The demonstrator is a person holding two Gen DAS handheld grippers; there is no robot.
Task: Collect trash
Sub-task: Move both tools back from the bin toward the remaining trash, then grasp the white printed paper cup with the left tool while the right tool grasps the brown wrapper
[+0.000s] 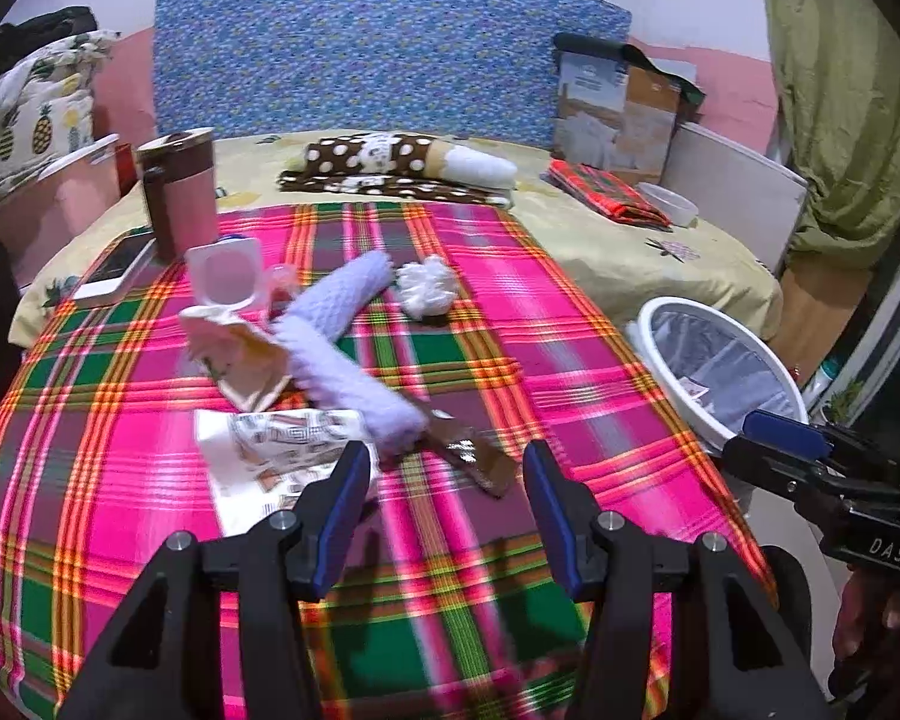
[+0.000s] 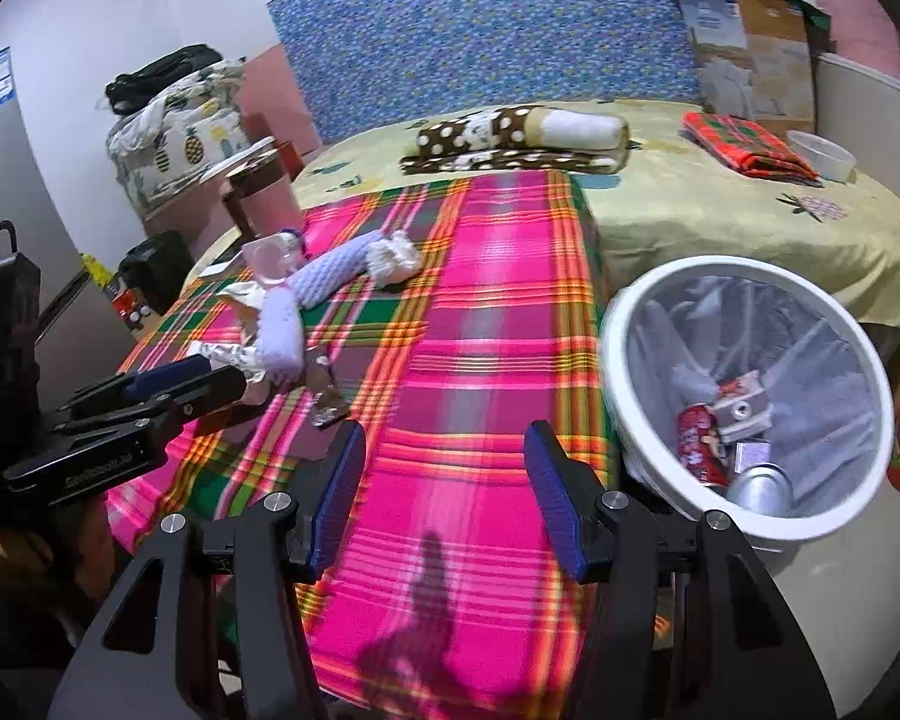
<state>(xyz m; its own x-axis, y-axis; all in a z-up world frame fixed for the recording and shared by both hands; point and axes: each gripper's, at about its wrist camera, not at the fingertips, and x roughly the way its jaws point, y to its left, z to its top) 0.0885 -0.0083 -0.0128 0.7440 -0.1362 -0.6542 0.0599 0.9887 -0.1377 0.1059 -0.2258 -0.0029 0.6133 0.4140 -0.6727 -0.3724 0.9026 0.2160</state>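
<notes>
Both sets of fingers apart, empty; drop left gripper (image 1: 447, 501) onto brown wrapper (image 1: 471, 459), clamp flat, carry to bin (image 2: 744, 396).

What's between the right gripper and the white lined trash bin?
Nothing: in the right wrist view, only bare pink plaid cloth and the bed's edge separate the open right gripper from the white lined trash bin.

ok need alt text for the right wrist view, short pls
The open right gripper hovers empty over a pink plaid cloth on a bed, beside a white lined bin already holding a red can and wrappers. Far left on the cloth lie a lavender knitted piece, crumpled white plastic and foil scraps, with the left gripper near them.
</notes>
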